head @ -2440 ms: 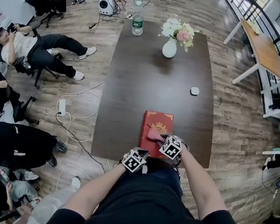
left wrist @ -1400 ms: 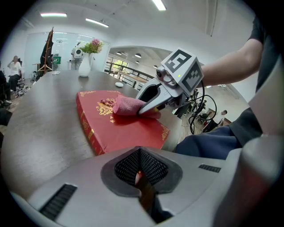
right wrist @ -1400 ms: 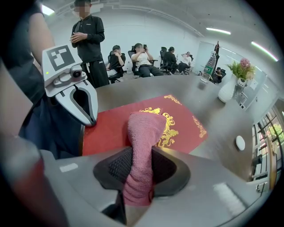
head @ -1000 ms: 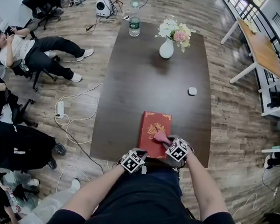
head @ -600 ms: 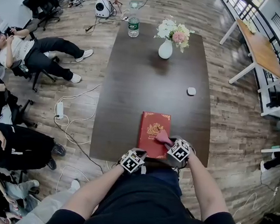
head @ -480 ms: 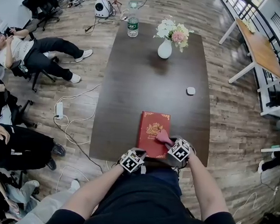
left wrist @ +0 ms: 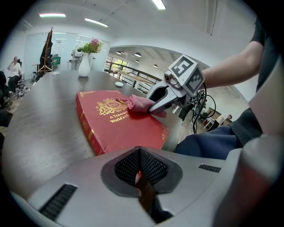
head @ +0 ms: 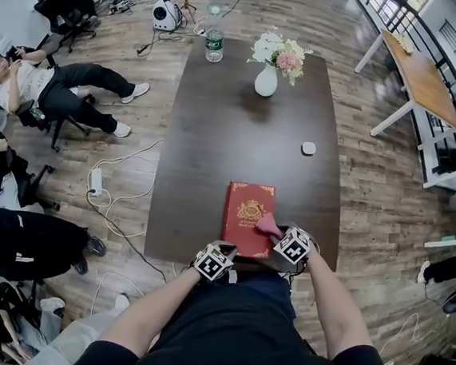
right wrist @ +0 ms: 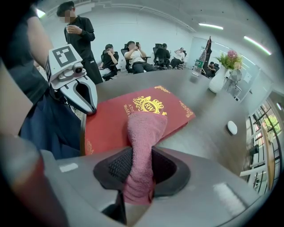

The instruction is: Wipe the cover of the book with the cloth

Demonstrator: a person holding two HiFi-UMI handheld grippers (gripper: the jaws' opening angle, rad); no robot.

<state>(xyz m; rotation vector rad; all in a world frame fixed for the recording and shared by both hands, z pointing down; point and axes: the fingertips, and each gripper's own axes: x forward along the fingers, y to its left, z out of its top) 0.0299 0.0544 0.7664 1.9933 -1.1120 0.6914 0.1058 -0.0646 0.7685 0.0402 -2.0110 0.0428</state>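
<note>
Book (head: 248, 218) — red, gold-crested; right gripper (head: 278, 233) clamps pink cloth (right wrist: 144, 133) onto it — left gripper (left wrist: 140, 176) closed, empty.

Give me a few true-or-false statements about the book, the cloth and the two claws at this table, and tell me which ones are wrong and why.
1. The right claw is shut on the pink cloth. True.
2. The cloth's free end lies on the cover of the red book. True.
3. The left claw is gripping a second cloth. False: its jaws are together with nothing between them.
4. The vase of flowers stands on the book. False: it stands at the far end of the table, well apart from the book.
5. The book lies open. False: it lies closed, cover up, near the person's edge of the table.
</note>
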